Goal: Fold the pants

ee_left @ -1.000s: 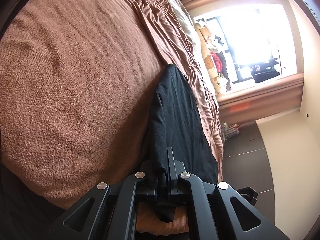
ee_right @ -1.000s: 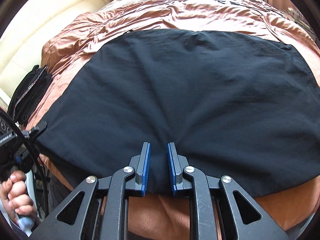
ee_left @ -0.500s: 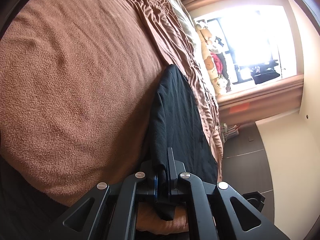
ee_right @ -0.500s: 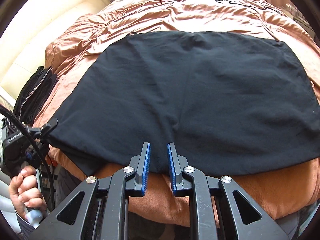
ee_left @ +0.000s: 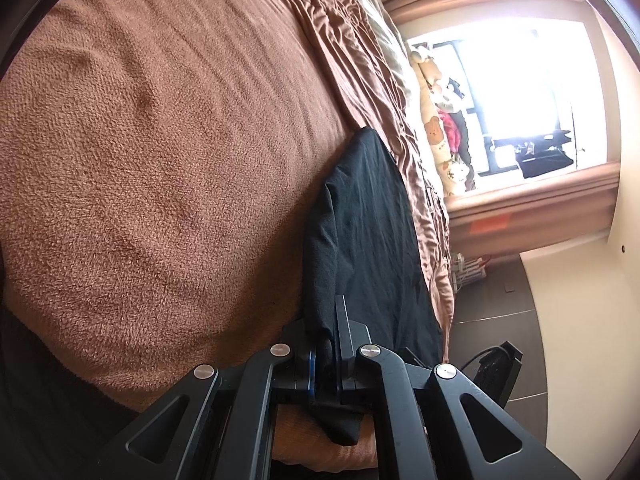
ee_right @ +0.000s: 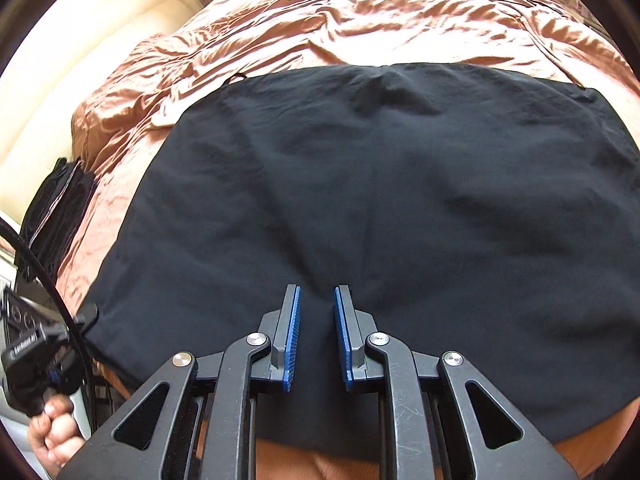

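Closest in the right wrist view, the right gripper (ee_right: 316, 336) hangs just over the near edge of the black pants (ee_right: 360, 208). Its blue pads (ee_right: 291, 344) stand a little apart with only a narrow gap, and nothing is pinched between them; the cloth lies flat underneath. It looks ready to take hold of that near edge.

At the left side of that view, a hand (ee_right: 54, 430) grips the handle of the left gripper (ee_right: 86, 318), which sits at the corner of the pants. In the left wrist view, the left gripper (ee_left: 326, 354) is pressed together on a thick bit of black cloth, and a flap of it hangs down behind the jaws. Holding that corner probably keeps the pants from sliding while the other side gets picked up.

The pants lie spread wide and mostly smooth on the brown fuzzy blanket (ee_left: 160, 160) of the bed. They seem to be folded over once already, but that is a guess.

Farther back the shiny brown bed cover (ee_right: 320, 28) is all crumpled. A dark bag (ee_right: 52, 216) rests at the bed's left edge. Far away, soft toys (ee_left: 436, 136) stand by a bright window (ee_left: 532, 92).
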Action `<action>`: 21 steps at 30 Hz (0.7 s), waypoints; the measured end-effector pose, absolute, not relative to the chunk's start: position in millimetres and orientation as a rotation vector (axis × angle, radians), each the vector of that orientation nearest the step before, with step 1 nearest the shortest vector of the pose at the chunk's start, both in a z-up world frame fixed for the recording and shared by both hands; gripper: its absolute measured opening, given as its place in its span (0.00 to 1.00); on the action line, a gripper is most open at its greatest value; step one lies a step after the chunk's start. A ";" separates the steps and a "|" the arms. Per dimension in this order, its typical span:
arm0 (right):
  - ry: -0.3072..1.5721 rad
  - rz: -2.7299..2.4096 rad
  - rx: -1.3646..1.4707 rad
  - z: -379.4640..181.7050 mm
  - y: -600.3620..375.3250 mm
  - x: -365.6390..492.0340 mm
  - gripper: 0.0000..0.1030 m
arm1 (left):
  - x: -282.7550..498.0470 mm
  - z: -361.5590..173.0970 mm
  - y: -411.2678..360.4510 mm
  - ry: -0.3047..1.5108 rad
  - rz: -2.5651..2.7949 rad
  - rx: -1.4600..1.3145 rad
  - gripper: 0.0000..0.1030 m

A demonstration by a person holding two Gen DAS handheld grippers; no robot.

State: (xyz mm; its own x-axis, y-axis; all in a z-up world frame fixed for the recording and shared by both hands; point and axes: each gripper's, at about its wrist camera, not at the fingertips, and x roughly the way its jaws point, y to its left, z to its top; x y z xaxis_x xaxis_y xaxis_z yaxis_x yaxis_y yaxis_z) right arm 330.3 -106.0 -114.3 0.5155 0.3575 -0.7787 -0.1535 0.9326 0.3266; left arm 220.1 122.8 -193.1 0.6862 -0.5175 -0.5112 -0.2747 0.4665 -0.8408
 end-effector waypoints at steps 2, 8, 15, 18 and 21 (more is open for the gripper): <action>0.990 0.305 0.245 -115.7 -108.6 341.3 0.14 | 219.1 -196.7 123.1 0.855 -0.157 -1.128 0.06; 0.996 0.297 0.266 -117.3 -113.7 375.3 0.14 | 217.2 -201.7 121.0 0.879 -0.108 -1.144 0.06; 0.998 0.273 0.270 -111.9 -112.5 417.5 0.14 | 222.2 -201.1 114.2 0.890 -0.076 -1.146 0.06; 0.994 0.252 0.267 -108.4 -111.3 435.7 0.14 | 228.5 -199.7 111.6 0.896 -0.068 -1.145 0.06; 1.000 0.238 0.275 -107.5 -108.8 453.2 0.14 | 236.9 -198.1 110.4 0.900 -0.063 -1.143 0.06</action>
